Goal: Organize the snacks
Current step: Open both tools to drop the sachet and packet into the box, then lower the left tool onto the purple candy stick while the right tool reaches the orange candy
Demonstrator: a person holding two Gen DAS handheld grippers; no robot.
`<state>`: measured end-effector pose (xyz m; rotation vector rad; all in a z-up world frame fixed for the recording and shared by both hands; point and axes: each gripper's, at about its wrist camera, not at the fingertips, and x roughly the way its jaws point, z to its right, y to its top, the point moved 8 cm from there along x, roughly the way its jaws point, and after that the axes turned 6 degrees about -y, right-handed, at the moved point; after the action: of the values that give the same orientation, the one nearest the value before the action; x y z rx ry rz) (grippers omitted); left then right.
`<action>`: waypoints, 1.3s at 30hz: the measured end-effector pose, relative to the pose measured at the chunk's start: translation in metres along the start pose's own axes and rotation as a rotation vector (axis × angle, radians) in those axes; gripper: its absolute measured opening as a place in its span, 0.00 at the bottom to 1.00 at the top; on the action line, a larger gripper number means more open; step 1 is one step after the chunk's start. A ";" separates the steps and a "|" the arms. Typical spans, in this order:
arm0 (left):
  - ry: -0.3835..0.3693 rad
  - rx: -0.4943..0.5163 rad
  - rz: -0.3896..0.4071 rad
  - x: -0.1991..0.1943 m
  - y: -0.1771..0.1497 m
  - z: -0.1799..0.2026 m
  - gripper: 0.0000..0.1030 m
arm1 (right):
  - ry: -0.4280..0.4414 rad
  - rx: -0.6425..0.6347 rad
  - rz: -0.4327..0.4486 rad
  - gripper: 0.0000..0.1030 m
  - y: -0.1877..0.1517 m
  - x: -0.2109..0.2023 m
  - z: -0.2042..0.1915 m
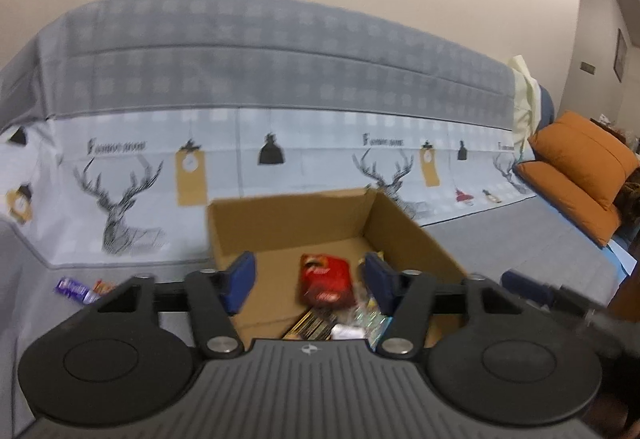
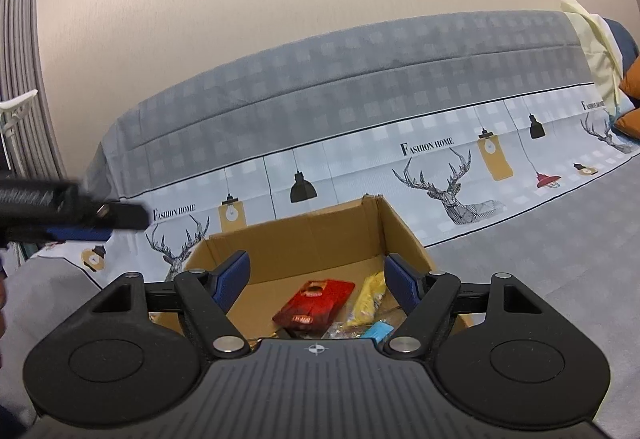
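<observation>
An open cardboard box stands on the grey sofa seat. Inside lie a red packet, a yellow packet, a light blue one and a dark striped one. My left gripper hangs over the box's near edge, open, with nothing between its blue pads. It also shows blurred at the left of the right wrist view. My right gripper is open above the box too, and empty. A purple snack and an orange one lie on the seat left of the box.
The sofa back carries a grey checked cover with deer and lamp prints. Two orange cushions sit at the right end, a cream cloth over the back. Grey curtains hang at far left.
</observation>
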<state>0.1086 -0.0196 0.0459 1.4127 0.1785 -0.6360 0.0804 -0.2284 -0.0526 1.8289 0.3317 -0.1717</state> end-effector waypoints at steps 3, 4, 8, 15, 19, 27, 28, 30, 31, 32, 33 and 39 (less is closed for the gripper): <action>0.016 -0.020 0.004 -0.014 -0.014 -0.023 0.31 | -0.003 0.008 -0.008 0.74 0.000 0.001 0.001; 0.022 -0.026 0.003 -0.018 -0.018 -0.031 0.28 | -0.005 0.014 -0.012 0.74 0.000 0.001 0.002; 0.065 -0.088 -0.017 -0.026 -0.039 -0.075 0.28 | -0.022 0.012 -0.025 0.74 -0.002 0.004 0.000; 0.127 -0.225 -0.068 -0.021 -0.079 -0.150 0.28 | -0.050 -0.062 -0.038 0.74 -0.007 0.008 -0.013; 0.129 -0.263 -0.056 -0.011 -0.083 -0.180 0.28 | -0.063 -0.069 -0.056 0.74 -0.009 0.012 -0.015; 0.146 -0.329 -0.049 0.025 -0.098 -0.248 0.28 | -0.086 -0.115 -0.096 0.74 -0.015 0.022 -0.025; 0.164 -0.336 -0.048 0.029 -0.098 -0.255 0.28 | -0.090 -0.128 -0.102 0.74 -0.015 0.023 -0.026; 0.196 -0.357 -0.029 0.039 -0.094 -0.267 0.29 | -0.095 -0.136 -0.110 0.74 -0.016 0.023 -0.026; 0.205 -0.368 -0.021 0.045 -0.091 -0.273 0.34 | -0.096 -0.129 -0.114 0.74 -0.016 0.024 -0.025; 0.208 -0.377 -0.016 0.052 -0.088 -0.278 0.42 | -0.098 -0.121 -0.117 0.74 -0.016 0.024 -0.024; 0.215 -0.383 -0.009 0.060 -0.086 -0.283 0.45 | -0.102 -0.112 -0.123 0.74 -0.016 0.025 -0.023; 0.294 -0.465 -0.039 0.097 -0.082 -0.312 0.69 | -0.099 -0.160 -0.150 0.74 -0.020 0.032 -0.031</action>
<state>0.2247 0.2461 -0.1262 1.0451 0.5525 -0.3813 0.1031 -0.1892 -0.0713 1.6318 0.4023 -0.3295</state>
